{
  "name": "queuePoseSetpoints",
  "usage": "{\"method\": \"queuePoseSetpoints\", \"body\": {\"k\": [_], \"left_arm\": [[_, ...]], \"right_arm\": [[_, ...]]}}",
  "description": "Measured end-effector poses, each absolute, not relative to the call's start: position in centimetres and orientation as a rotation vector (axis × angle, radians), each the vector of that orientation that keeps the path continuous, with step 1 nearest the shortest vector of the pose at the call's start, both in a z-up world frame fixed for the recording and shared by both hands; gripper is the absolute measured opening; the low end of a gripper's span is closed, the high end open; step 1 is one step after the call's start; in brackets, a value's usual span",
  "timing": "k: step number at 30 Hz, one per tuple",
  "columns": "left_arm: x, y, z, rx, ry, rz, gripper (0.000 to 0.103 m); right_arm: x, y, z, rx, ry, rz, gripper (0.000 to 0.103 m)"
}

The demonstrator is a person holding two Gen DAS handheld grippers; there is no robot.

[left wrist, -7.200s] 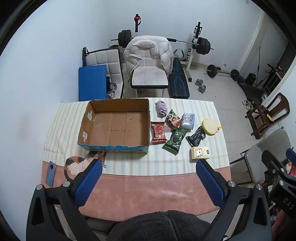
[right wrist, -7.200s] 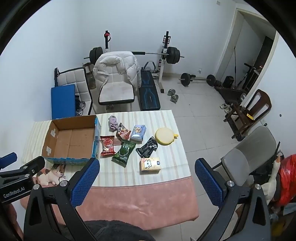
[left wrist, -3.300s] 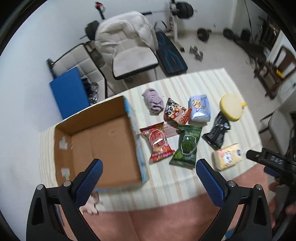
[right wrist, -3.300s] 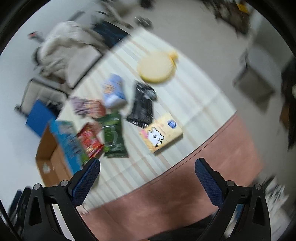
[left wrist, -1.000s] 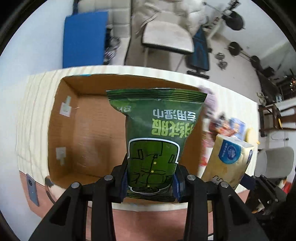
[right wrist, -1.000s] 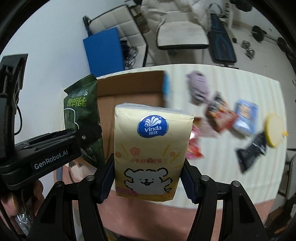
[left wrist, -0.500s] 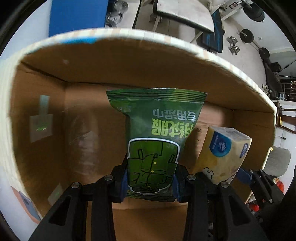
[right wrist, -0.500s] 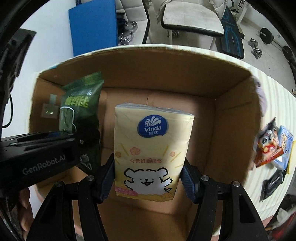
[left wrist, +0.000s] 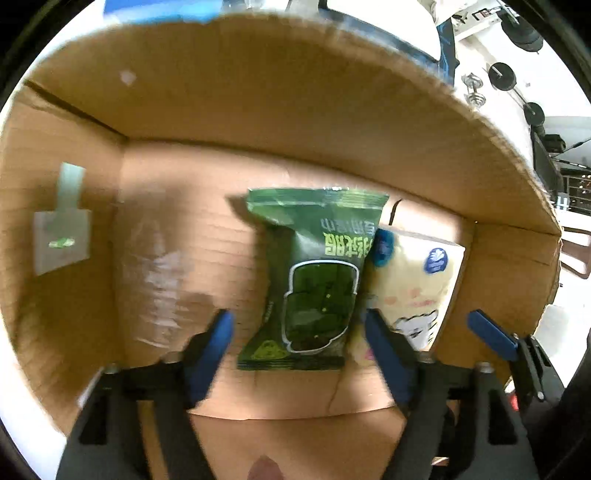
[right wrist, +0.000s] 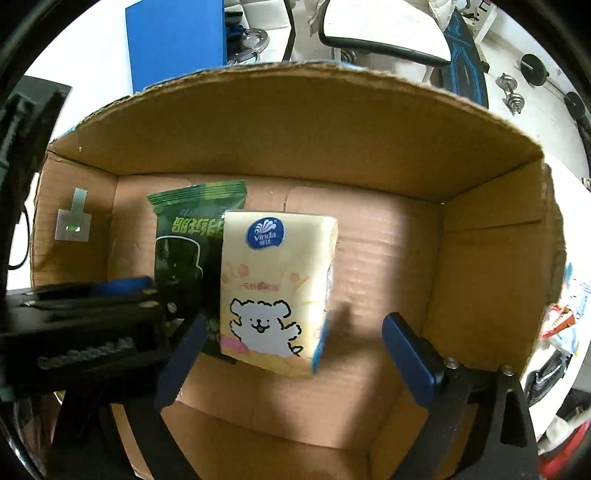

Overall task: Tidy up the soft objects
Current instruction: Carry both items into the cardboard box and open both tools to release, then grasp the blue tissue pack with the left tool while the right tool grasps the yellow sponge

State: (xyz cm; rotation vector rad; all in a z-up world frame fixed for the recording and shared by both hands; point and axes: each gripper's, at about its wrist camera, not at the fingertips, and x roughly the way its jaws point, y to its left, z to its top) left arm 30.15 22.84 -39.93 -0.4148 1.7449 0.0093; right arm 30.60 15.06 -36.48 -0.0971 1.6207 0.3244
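Both grippers are inside the open cardboard box (left wrist: 280, 122) (right wrist: 480, 266). The green snack packet (left wrist: 314, 280) (right wrist: 184, 236) lies on the box floor, free of my open left gripper (left wrist: 299, 350). The yellow tissue pack with a white dog (right wrist: 275, 291) (left wrist: 417, 284) sits just right of the packet, leaning on it, free of my open right gripper (right wrist: 291, 362). The left gripper's body (right wrist: 74, 321) shows at the left of the right wrist view.
Other snack packets (right wrist: 561, 321) lie on the table beyond the box's right wall. A blue board (right wrist: 177, 40), a chair (right wrist: 384, 29) and dumbbell weights (right wrist: 513, 92) stand on the floor behind the box.
Both grippers have opened and drawn back. The green packet and the tissue pack dropped from the jaws onto the box floor.
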Motion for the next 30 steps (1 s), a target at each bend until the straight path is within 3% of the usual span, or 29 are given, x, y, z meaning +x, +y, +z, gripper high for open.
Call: {"method": "queuePoseSetpoints", "body": {"k": [5, 18, 30], "left_arm": [[28.5, 22.8, -36.9, -0.317, 1.684, 0.056, 0.095], [19.1, 21.1, -30.7, -0.114, 1.482, 0.145, 0.097], [17.4, 17.2, -25.2, -0.103, 1.352, 0.164, 0.097]], "right_arm": [[29.0, 14.6, -34.9, -0.111, 1.608, 0.312, 0.103], [21.2, 11.4, -30.4, -0.095, 1.541, 0.266, 0.103], [18.4, 9.6, -24.8, 0.003, 1.437, 0.336, 0.103]]}}
